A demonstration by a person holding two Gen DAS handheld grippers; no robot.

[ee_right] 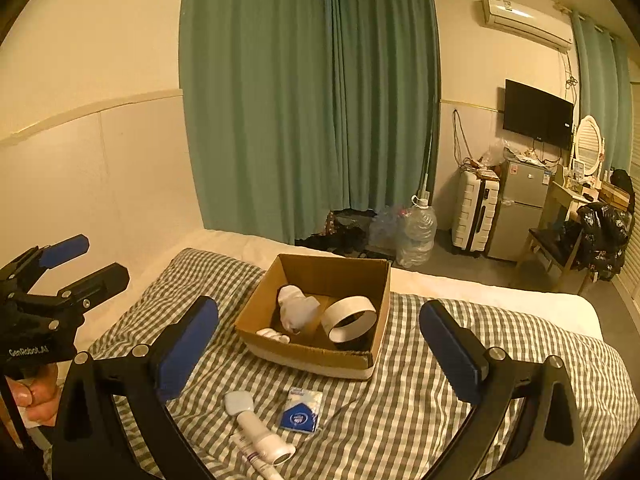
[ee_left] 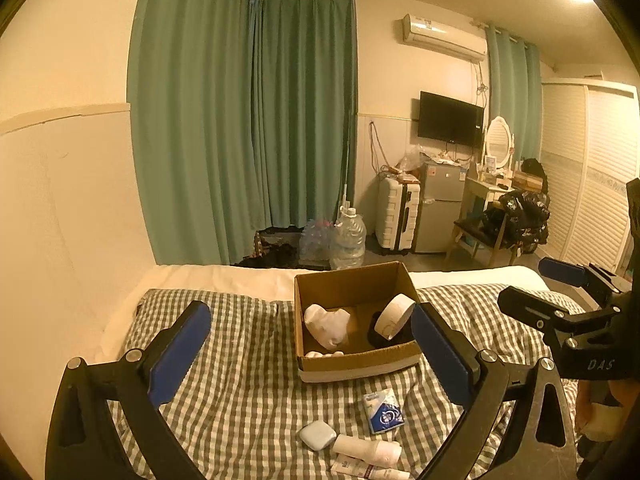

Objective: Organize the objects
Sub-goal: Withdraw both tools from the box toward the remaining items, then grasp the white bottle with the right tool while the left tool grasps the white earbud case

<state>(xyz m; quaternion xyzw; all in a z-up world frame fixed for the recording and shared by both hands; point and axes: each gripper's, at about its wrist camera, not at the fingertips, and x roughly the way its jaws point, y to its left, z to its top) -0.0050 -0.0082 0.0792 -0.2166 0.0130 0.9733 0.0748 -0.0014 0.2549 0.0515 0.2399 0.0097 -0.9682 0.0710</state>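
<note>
Both hand-held grippers, left (ee_left: 310,354) and right (ee_right: 318,350), are hovering wide open and empty; the tube (ee_right: 264,438) is likely risking rolling on the soft bed (ee_right: 440,400) when pinched.

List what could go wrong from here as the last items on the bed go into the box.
1. The white bottle, the tube and the pale blue case lie touching, so grasping one may drag the others.
2. The tissue pack lies flat on soft checked bedding; the gripper may pinch fabric.
3. The tape roll stands on edge in the cardboard box; a dropped item could topple it.
</note>
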